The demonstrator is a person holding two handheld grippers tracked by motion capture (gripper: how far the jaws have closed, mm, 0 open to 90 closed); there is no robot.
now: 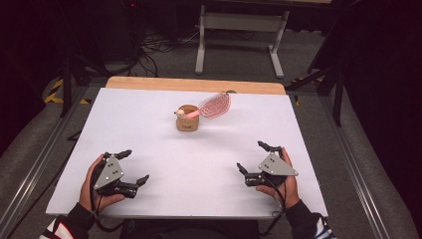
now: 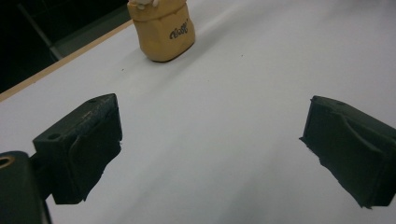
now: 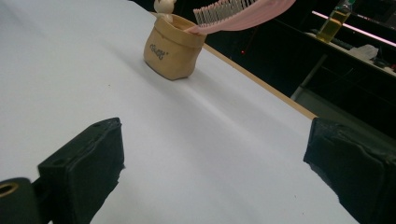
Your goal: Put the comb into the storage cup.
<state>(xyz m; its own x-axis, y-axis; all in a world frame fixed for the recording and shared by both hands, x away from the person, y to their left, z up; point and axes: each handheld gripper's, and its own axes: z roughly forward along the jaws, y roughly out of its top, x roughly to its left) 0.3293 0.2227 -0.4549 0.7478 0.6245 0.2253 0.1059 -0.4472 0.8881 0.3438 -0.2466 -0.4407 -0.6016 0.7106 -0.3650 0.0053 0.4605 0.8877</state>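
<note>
— Two grippers, both with jaws spread wide and nothing between them. The left gripper (image 1: 130, 168) sits low over the white table (image 1: 164, 149); the right gripper (image 1: 255, 162) does the same at the other side.

— Touching anything?

— No. In each gripper view just bare white surface lies between the black pads.

— And the things ahead of them?

— A small tan pot (image 1: 187, 119) stands well ahead of both, about midway between them, toward the far side. A pink brush (image 1: 215, 105) leans out of it, its bristled head tilted away on the right gripper's side. A small pale figure (image 1: 180, 113) pokes up at the pot's rim.

— The room?

— Beyond the table's wooden far edge, grey floor, tangled cables (image 1: 157, 47), a white frame (image 1: 239, 35), dark surroundings. A bottle (image 3: 334, 21) stands on a shelf off beyond the right gripper.
</note>
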